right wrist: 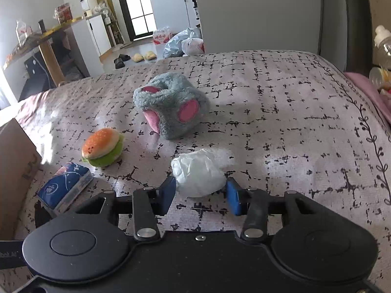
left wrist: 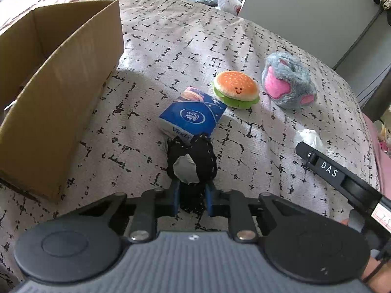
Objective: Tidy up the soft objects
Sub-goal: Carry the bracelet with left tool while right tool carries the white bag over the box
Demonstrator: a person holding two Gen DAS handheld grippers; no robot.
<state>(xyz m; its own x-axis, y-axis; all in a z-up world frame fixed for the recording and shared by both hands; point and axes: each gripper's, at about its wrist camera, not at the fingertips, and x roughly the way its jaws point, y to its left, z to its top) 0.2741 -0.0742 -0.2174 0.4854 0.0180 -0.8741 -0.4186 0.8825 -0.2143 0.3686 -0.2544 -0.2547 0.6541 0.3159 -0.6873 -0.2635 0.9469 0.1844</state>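
My left gripper (left wrist: 191,188) is shut on a black fabric piece (left wrist: 195,156) with a pale patch, held over the bedspread. Just beyond it lies a blue tissue pack (left wrist: 193,117), also in the right wrist view (right wrist: 66,185). A plush burger (left wrist: 235,89) and a grey-pink plush toy (left wrist: 288,80) lie further right; both show in the right wrist view, the burger (right wrist: 102,150) and the plush toy (right wrist: 171,105). My right gripper (right wrist: 200,194) is open, its blue pads (right wrist: 168,193) either side of a white crumpled bundle (right wrist: 198,175), touching or nearly so.
An open cardboard box (left wrist: 56,97) stands on the bed at the left. The patterned bedspread (right wrist: 293,134) stretches to the right. Slippers (right wrist: 141,56) and plastic bags (right wrist: 183,44) lie on the floor beyond the bed. Bottles (right wrist: 381,48) stand at the far right.
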